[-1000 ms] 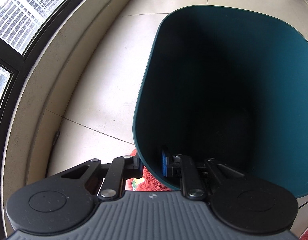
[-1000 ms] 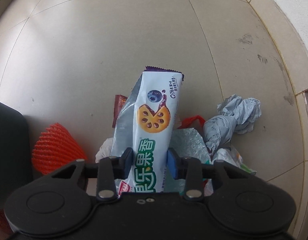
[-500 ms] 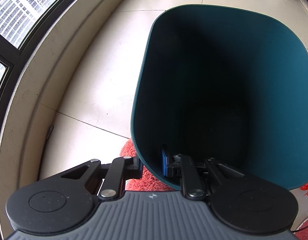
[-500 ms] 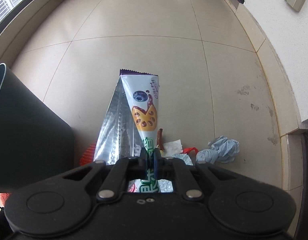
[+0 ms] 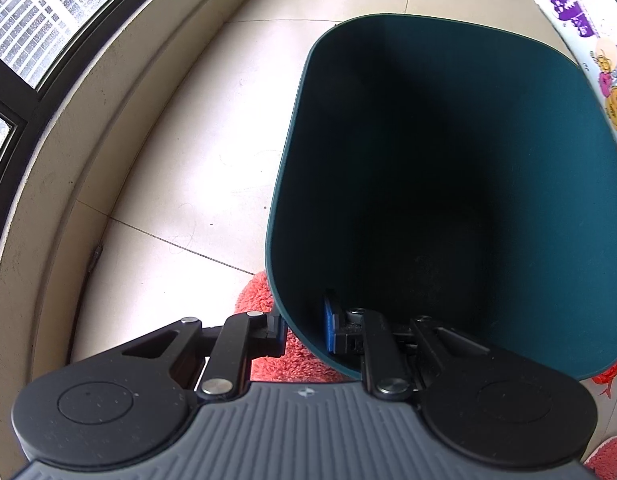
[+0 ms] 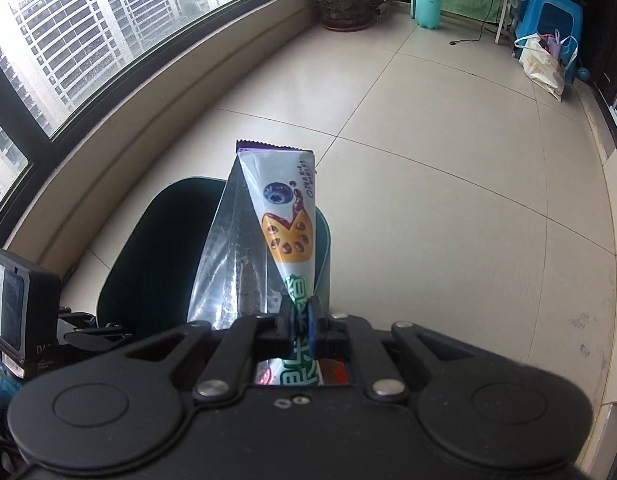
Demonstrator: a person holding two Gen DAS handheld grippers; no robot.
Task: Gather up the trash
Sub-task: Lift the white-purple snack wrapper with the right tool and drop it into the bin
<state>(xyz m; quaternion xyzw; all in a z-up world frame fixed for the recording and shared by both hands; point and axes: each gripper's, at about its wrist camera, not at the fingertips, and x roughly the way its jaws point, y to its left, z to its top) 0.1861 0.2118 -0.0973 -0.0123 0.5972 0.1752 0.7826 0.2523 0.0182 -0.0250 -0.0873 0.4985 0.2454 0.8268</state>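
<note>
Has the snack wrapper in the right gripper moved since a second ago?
Yes. The snack wrapper has been lifted off the floor pile and now hangs over the green bin.

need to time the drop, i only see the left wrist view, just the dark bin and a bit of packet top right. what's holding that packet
Observer: The right gripper is shut on the snack wrapper, pinching its lower end.
Operator: is the wrapper over the bin yet
Observer: In the right wrist view the wrapper overlaps the green bin; whether it is directly above the opening, I cannot tell.
Operator: anything past the bin on that side
Observer: Open tiled floor, with a potted plant by the window at the far end.
</note>
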